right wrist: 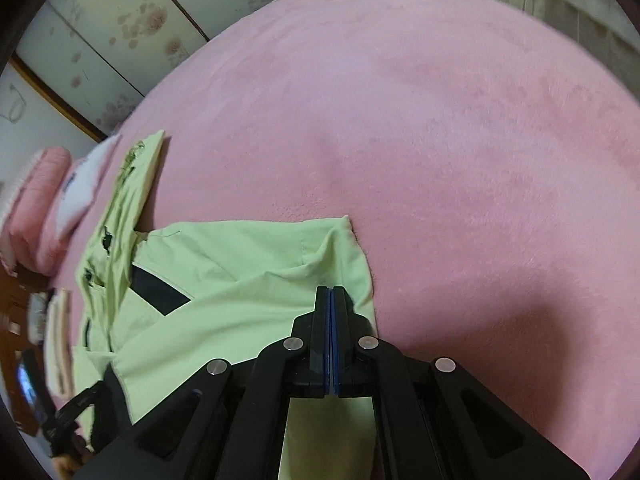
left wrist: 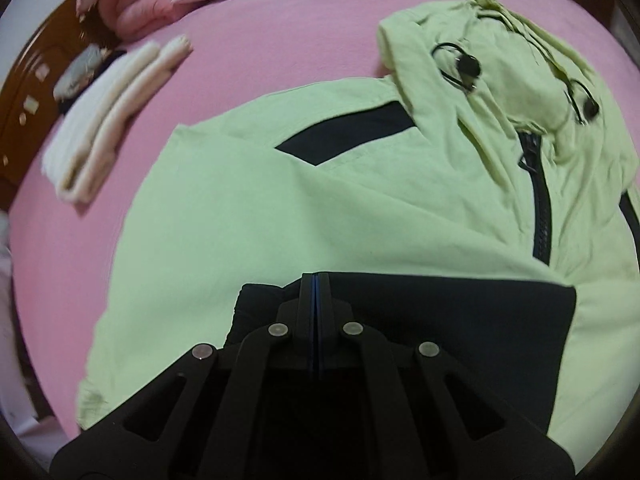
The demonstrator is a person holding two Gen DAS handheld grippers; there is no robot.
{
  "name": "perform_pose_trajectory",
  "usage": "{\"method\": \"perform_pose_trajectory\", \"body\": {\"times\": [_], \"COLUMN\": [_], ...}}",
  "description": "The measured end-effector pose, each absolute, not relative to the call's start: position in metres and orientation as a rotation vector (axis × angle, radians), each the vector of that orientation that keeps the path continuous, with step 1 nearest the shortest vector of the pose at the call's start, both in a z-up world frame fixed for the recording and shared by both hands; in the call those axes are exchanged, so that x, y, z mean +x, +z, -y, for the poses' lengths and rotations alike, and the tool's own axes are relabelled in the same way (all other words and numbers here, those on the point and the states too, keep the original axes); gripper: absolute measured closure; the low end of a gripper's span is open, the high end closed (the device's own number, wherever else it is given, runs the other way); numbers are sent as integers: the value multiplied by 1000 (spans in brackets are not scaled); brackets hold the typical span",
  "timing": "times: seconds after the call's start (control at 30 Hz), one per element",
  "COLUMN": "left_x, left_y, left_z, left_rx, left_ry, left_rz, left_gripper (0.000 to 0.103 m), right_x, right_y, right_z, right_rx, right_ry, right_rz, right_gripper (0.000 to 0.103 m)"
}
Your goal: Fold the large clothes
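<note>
A light green hooded jacket (left wrist: 280,200) with black panels and a black zipper (left wrist: 542,208) lies on the pink bed; its hood (left wrist: 500,60) points away from me. My left gripper (left wrist: 316,280) is shut, its tips at the black hem panel (left wrist: 480,320) of a folded-over part; whether cloth is pinched between them does not show. In the right wrist view the jacket (right wrist: 240,272) spreads to the left. My right gripper (right wrist: 331,292) is shut over the jacket's right edge; a pinch on cloth does not show.
The pink bed cover (right wrist: 460,140) stretches far to the right. Folded cream and white towels (left wrist: 104,120) lie at the left, with pink pillows (left wrist: 132,4) and a wooden headboard (left wrist: 24,92) behind. A patterned wall panel (right wrist: 120,32) stands beyond the bed.
</note>
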State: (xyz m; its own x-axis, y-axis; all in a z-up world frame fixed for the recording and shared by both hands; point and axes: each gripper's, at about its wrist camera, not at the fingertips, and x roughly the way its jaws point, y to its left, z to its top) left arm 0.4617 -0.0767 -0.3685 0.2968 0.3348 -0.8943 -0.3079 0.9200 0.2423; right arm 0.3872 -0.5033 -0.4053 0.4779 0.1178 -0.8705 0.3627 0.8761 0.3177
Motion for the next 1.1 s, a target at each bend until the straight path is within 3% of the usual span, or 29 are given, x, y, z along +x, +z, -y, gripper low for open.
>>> {"method": "perform_pose_trajectory", "body": {"times": [0.13, 0.47, 0.77, 0.83, 0.93, 1.0, 1.1], "left_x": [444, 368, 304, 296, 280, 270, 259], "left_y": [-352, -345, -317, -310, -300, -292, -276], "left_z": [80, 77, 76, 72, 65, 57, 44], "left_rx": [-65, -103, -87, -55, -19, 10, 40], "left_ry": [378, 294, 124, 89, 14, -14, -33], "left_rz": [-1228, -1242, -1355, -1422, -1531, -1582, -1611], "left_gripper": [102, 102, 102, 102, 102, 102, 98], "right_x": [383, 270, 176, 160, 143, 133, 130], "right_y": [-399, -379, -368, -367, -359, -343, -317], "right_z": [487, 493, 451, 435, 390, 355, 299], "right_rx": [503, 498, 545, 590, 600, 576, 536], "right_ry": [-163, -216, -243, -235, -211, -180, -137], "right_rz": [-1100, -1189, -1441, -1504, -1582, -1606, -1611], "right_gripper": [103, 103, 103, 99, 84, 59, 41]}}
